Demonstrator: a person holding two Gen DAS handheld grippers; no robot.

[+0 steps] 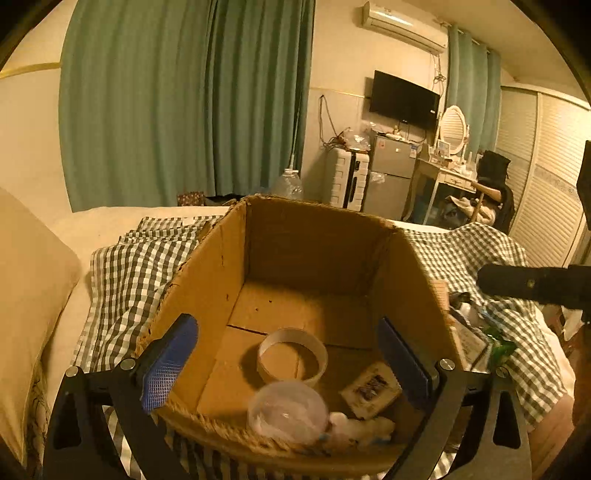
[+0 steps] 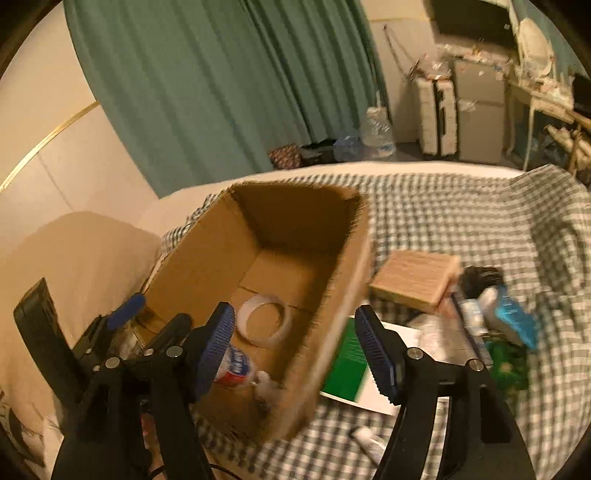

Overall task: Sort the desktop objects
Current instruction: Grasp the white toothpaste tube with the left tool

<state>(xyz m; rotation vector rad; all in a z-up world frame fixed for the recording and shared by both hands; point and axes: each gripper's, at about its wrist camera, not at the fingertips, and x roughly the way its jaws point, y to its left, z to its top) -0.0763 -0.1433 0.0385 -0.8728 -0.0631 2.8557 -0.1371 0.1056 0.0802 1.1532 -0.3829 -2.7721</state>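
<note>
A bedroom is seen under warm, dim light. Green curtains [image 1: 184, 103] are hung along the cream wall [image 1: 343, 74], and an air conditioner [image 1: 402, 27] is mounted near the ceiling above a dark television [image 1: 404, 99]. A white suitcase [image 1: 347, 181], a small fridge [image 1: 391, 177] and a dressing table [image 1: 447, 177] with an oval mirror [image 1: 452, 129] are lined up below. Louvred wardrobe doors [image 1: 546, 177] are seen at the right.

Left hand-held gripper [image 1: 288, 369] jaws spread wide, blue pads [image 1: 168, 363] apart, nothing held. Right hand-held gripper [image 2: 295, 350] also spread wide, empty, just right of the left one, view tilted.
</note>
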